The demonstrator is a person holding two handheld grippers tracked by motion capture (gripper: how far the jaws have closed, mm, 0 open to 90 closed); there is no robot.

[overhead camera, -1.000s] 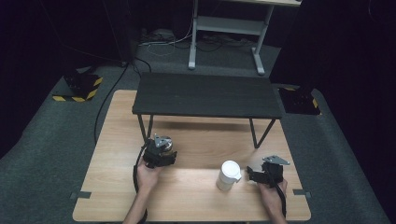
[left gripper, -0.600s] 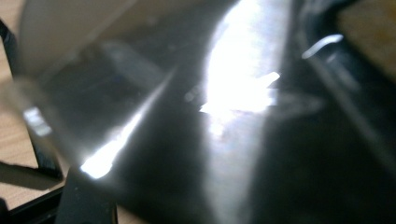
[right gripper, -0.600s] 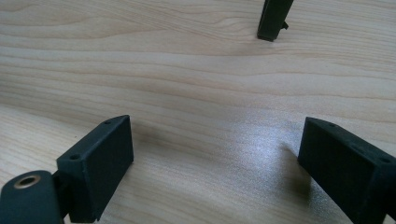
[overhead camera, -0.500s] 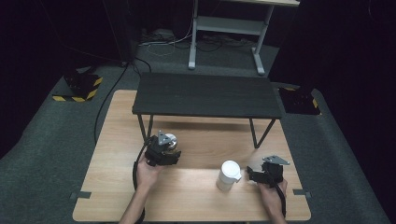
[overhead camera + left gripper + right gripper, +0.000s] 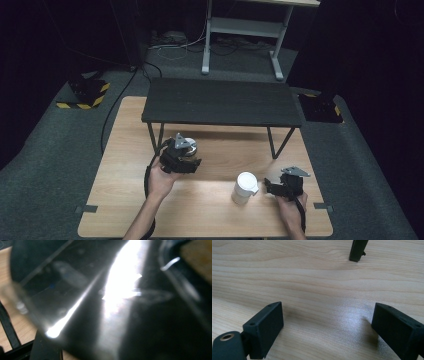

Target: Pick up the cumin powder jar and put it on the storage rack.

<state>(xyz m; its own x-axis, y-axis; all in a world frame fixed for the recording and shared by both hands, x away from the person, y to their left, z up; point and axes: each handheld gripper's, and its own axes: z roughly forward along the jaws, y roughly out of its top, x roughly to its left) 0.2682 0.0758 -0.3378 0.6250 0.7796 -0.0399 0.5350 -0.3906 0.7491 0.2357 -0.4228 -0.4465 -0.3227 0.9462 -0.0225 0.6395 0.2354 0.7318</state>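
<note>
Dark carpet is surrounding a light wooden table, and a low black bench is standing on the far half of it.

The left gripper is sitting in the person's left hand, just in front of the bench's left legs. It is holding a shiny glass-like object at its front end. In the left gripper view this object is lying very close to the camera, blurred and with a strong white glare, and it is hiding the jaws, so I cannot tell how far they are closed on it.

The right gripper is resting low at the near right of the table, held by the right hand. In the right gripper view its jaws are standing wide apart, released, with only bare wood between them; a black bench leg is showing farther off.

A white cup is standing upright on the table, just beside the right gripper, on its left.
</note>
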